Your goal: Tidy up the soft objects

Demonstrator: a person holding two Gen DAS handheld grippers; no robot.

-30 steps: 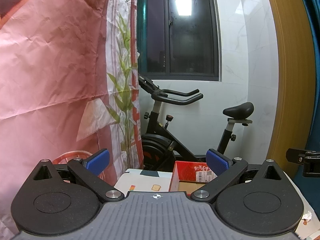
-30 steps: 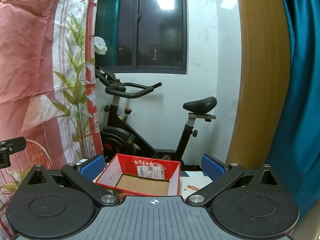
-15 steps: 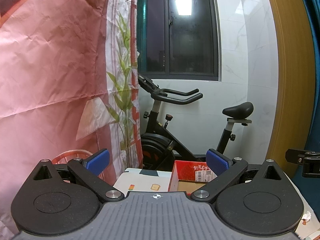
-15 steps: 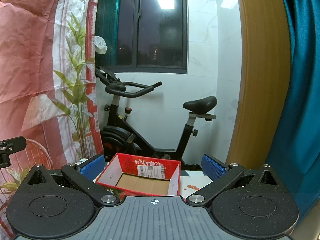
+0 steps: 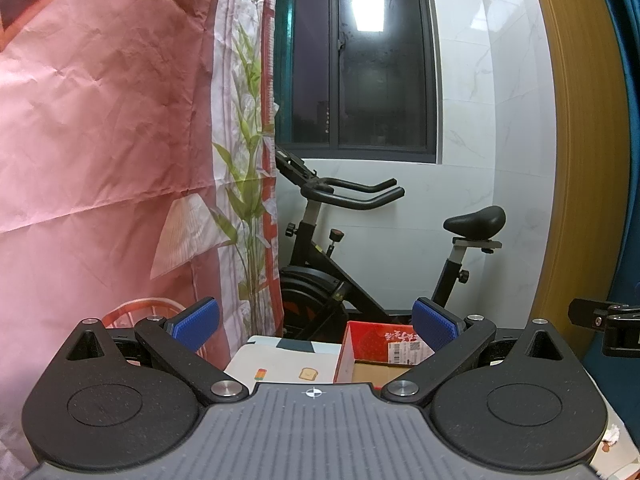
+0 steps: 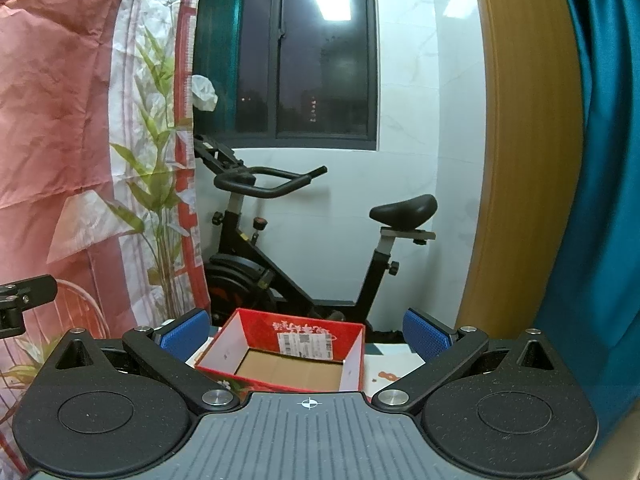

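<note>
A red cardboard box point(image 6: 288, 350) with a white label stands open and empty on a table with a patterned cloth point(image 5: 280, 364). It also shows in the left wrist view point(image 5: 376, 350). My left gripper point(image 5: 316, 322) is open and empty, held level above the table's near part. My right gripper point(image 6: 306, 334) is open and empty, with the box showing between its blue pads point(image 6: 424, 334). No soft object is in view.
A black exercise bike point(image 6: 304, 248) stands behind the table under a dark window. A pink and white sheet with a bamboo print point(image 5: 120, 160) hangs at left. A wooden panel point(image 6: 520, 160) and a teal curtain point(image 6: 600, 200) are at right.
</note>
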